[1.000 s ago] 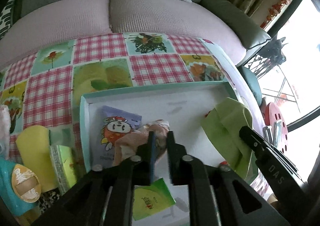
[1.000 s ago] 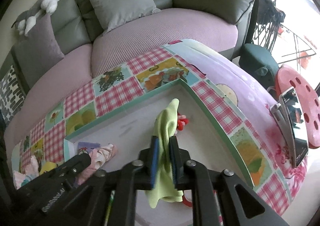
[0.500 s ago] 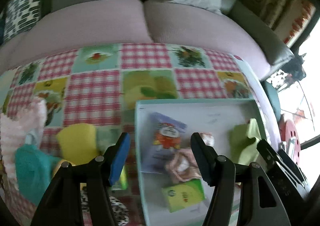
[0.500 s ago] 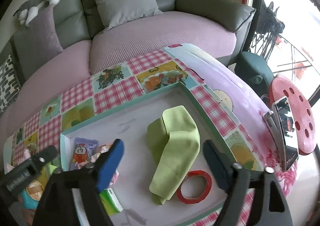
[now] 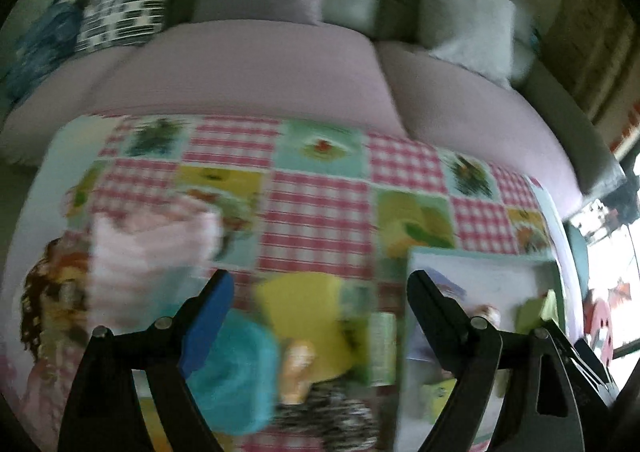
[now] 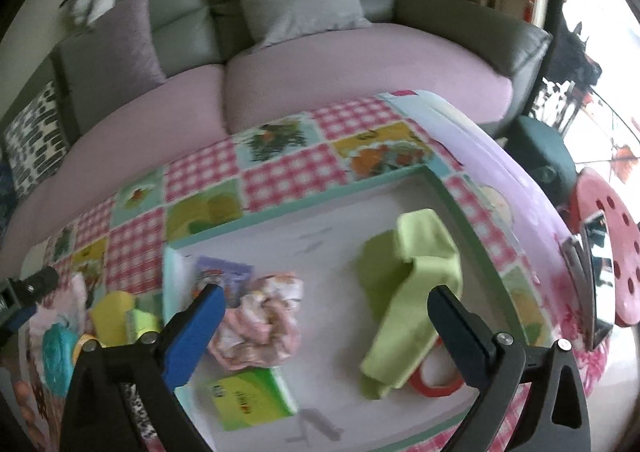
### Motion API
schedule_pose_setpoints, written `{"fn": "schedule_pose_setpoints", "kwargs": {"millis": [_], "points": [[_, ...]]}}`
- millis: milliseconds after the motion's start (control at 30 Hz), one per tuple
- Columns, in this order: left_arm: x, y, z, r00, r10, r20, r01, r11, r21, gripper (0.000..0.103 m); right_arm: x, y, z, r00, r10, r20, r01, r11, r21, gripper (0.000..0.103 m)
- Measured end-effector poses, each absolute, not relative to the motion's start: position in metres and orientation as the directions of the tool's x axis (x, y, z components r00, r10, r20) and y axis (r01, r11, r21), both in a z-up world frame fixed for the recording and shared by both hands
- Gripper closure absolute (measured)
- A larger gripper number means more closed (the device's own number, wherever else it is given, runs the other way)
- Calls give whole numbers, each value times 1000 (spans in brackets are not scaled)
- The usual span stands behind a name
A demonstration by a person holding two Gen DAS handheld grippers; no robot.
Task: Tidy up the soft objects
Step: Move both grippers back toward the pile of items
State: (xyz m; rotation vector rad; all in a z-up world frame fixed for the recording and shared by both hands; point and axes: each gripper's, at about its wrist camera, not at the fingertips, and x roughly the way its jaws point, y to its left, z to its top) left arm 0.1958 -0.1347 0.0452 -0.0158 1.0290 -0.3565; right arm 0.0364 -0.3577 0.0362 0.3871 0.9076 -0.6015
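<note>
Now both grippers hang empty, jaws opening wide, nothing between them.

Right gripper (image 6: 324,312), lower centre of right wrist view, sits over the white tray (image 6: 304,204). Lying released in the tray: green cloth (image 6: 412,276) at centre right, pink crumpled cloth (image 6: 260,320) at centre left.

Left gripper (image 5: 320,300), lower centre of left wrist view, is over loose items left of the tray: teal fuzzy item (image 5: 236,372), yellow sponge-like piece (image 5: 304,312), pale pink knit piece (image 5: 148,248).

Risk, as a judgement: the pile is tightly packed; closing here could pinch two items at once or drag a neighbour along.

Hard to read: the left view is motion-blurred, so item edges merge. A red ring (image 6: 436,376) lies partly under the green cloth.
</note>
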Motion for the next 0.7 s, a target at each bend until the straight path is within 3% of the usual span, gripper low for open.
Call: {"fn": "schedule_pose_setpoints", "kwargs": {"millis": [367, 600, 700], "points": [[216, 13, 45, 535, -130, -835, -42, 983, -179, 13, 62, -302, 53, 594, -227, -772, 498, 858, 130, 1], [216, 51, 37, 532, -116, -839, -102, 975, -200, 13, 85, -260, 49, 625, -128, -770, 382, 910, 160, 1], [215, 54, 34, 535, -121, -836, -99, 974, -204, 5, 94, -245, 43, 625, -93, -775, 350, 921, 172, 1]]}}
